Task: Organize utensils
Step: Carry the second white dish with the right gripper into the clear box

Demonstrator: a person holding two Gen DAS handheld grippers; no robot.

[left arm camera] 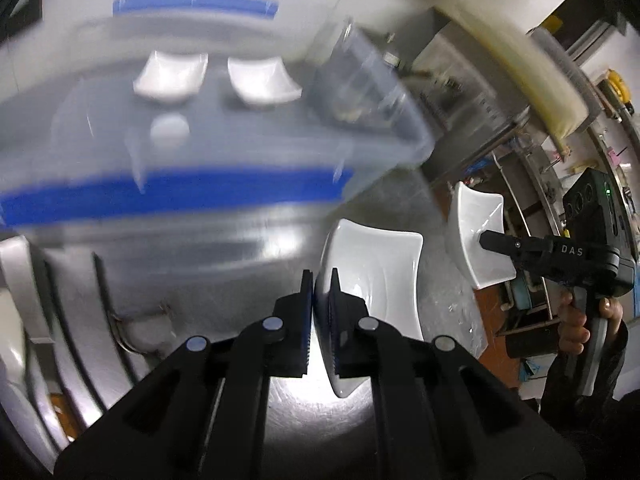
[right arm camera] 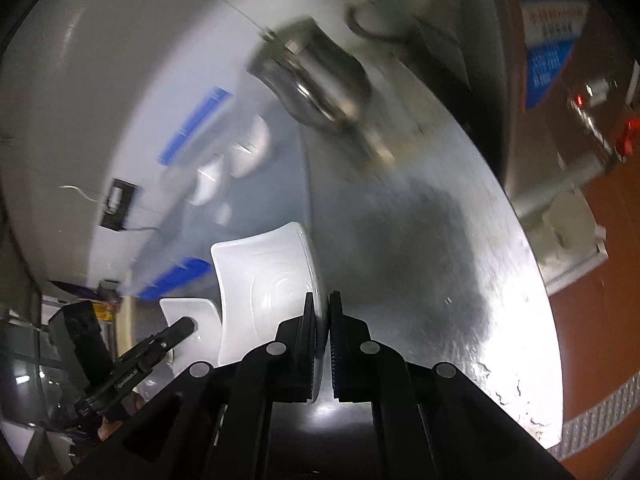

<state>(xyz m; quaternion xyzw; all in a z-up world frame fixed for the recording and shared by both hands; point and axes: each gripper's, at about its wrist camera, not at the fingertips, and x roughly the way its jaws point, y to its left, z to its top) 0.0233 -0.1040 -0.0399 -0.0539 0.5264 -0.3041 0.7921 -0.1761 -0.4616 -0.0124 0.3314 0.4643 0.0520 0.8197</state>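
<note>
Left gripper (left arm camera: 322,280), jaws pinching the rim of a white square dish (left arm camera: 376,276) lifted clear of the steel tabletop (left arm camera: 248,248). Right gripper (right arm camera: 322,304), jaws pinching a second white dish (right arm camera: 264,276) near the tabletop's edge. Behind, a clear bin (left arm camera: 200,152) with blue handles holds two more dishes (left arm camera: 172,76).

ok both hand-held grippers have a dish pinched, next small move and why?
Probably carry both toward the clear bin with blue handles. The left hand-held gripper grips one white square dish by its rim, the right hand-held gripper another, both off the steel counter. Two matching dishes already sit in the bin.
</note>
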